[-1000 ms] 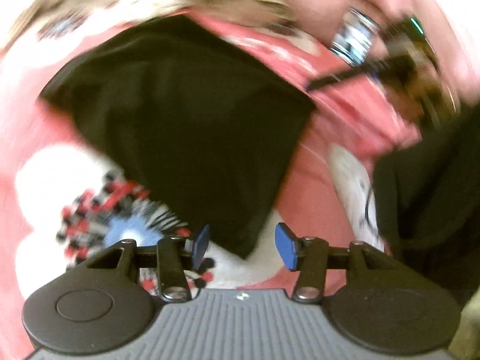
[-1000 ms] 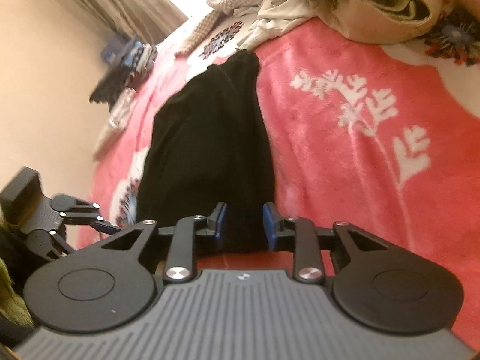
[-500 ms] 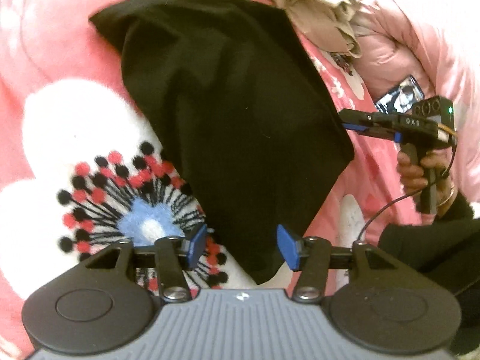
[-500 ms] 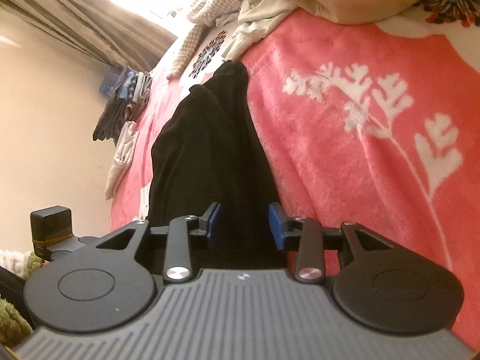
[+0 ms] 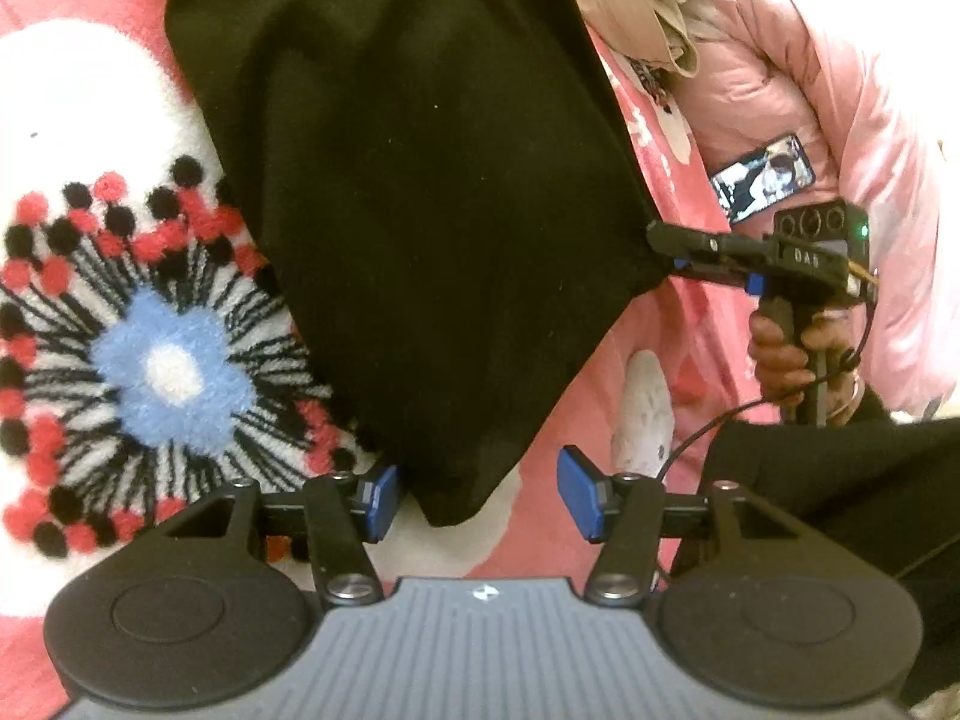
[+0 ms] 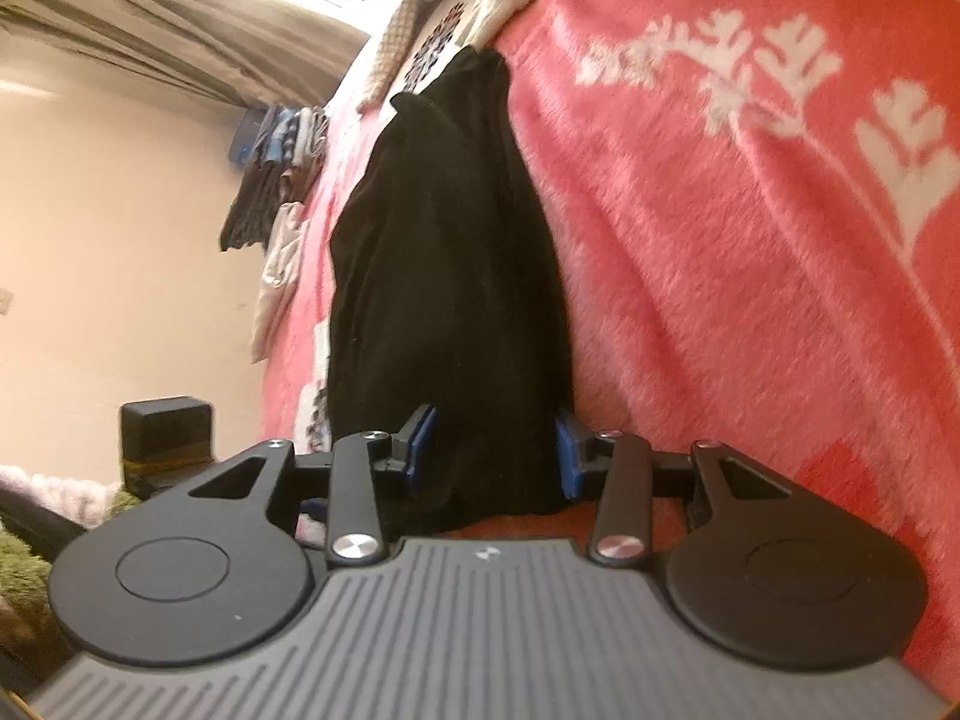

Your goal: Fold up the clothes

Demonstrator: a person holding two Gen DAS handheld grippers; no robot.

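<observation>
Lying flat on the pink floral blanket (image 5: 90,120), black garment (image 5: 420,210). Left gripper (image 5: 477,498) gapes at its near corner, pads clear of cloth. Right gripper (image 6: 495,450) is opening astride the right corner; contact looks lost, view blurry.

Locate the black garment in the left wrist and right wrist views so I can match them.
Left wrist: black garment fills the upper centre, its corner between the left gripper fingers.
Right wrist: black garment runs up the centre from the opening right gripper.
Shared landmark: pink floral blanket.
</observation>
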